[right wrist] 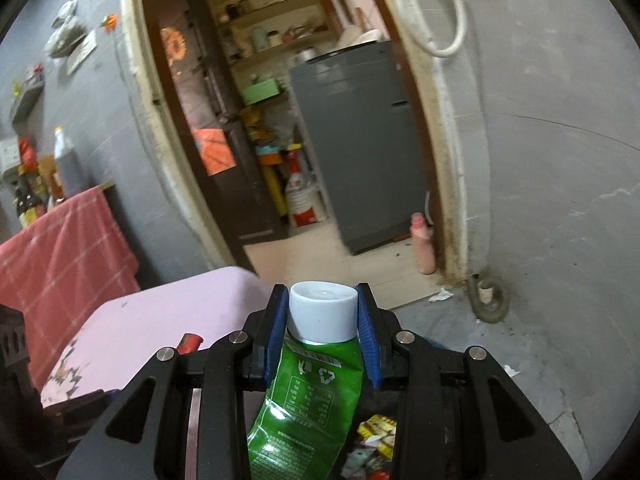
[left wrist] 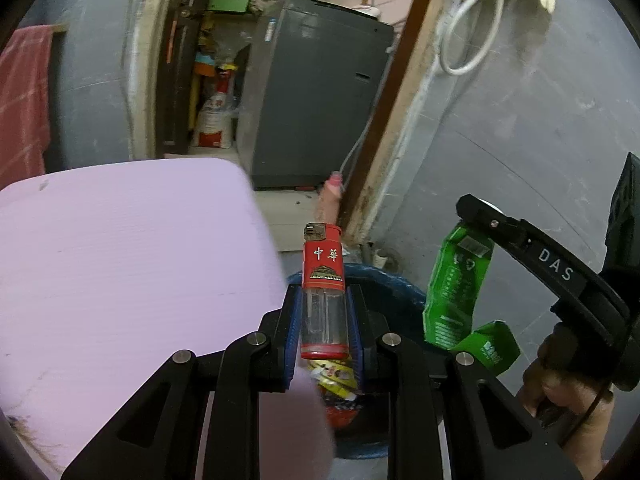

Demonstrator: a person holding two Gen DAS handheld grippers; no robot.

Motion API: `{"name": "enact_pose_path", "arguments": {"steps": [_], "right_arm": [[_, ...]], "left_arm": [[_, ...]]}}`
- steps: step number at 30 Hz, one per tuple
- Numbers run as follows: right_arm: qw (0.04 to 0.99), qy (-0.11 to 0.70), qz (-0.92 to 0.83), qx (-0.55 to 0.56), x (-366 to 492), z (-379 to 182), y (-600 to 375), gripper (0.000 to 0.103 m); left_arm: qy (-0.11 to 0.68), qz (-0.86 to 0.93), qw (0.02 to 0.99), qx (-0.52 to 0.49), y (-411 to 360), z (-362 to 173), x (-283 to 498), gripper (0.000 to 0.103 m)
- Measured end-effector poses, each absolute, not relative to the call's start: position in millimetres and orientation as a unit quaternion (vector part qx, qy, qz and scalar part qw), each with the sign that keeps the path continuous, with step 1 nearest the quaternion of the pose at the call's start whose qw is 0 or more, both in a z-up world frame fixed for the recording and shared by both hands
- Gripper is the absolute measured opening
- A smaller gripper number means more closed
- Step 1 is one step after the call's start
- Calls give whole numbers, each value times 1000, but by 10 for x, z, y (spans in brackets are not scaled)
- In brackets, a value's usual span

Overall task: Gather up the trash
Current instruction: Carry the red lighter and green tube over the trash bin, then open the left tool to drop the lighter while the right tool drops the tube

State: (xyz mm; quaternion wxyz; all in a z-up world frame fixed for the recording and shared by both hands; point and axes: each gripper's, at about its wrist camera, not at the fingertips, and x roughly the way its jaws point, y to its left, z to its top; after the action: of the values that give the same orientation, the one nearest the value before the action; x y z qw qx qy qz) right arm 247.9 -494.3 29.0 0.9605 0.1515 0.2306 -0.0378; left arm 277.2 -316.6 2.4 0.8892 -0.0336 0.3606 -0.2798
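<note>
In my left hand-held gripper (left wrist: 323, 320) I hold a lighter (left wrist: 323, 292), its clear lower body pinched between the blue pads while the red printed top stands upright above the fingers. My right hand-held gripper (right wrist: 323, 320) is closed narrow on the white cap (right wrist: 322, 316) of a green pouch (right wrist: 304, 400); the crumpled pouch hangs down from the cap towards me. In the left view I see that same pouch dangling to the right of the lighter, with my right hand (left wrist: 568, 376) wrapped around the handle below it.

Both pieces sit over a trash bin (left wrist: 394, 284) lined with a blue bag. Inside it lie colourful wrappers (right wrist: 376, 436), though they are too blurred for me to tell what they are.

Just left of the bin is a pale pink surface (left wrist: 120, 260), and a red checked cloth (right wrist: 60, 252) hangs beyond it. Ahead, an open doorway shows a grey washing machine (right wrist: 360, 140), cluttered shelves (right wrist: 272, 16) and a sack on the floor. A pinkish bottle (right wrist: 424, 244) stands at the foot of the door frame, and a white hose (right wrist: 432, 16) loops on the grey wall.
</note>
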Motion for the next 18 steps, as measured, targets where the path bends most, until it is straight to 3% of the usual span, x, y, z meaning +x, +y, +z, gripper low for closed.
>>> {"name": "enact_pose_path", "arguments": {"steps": [18], "right_arm": [[955, 254, -53, 144, 2491, 51, -5219, 32]], "left_arm": [[373, -288, 881, -31, -3493, -196, 2850, 19]]}}
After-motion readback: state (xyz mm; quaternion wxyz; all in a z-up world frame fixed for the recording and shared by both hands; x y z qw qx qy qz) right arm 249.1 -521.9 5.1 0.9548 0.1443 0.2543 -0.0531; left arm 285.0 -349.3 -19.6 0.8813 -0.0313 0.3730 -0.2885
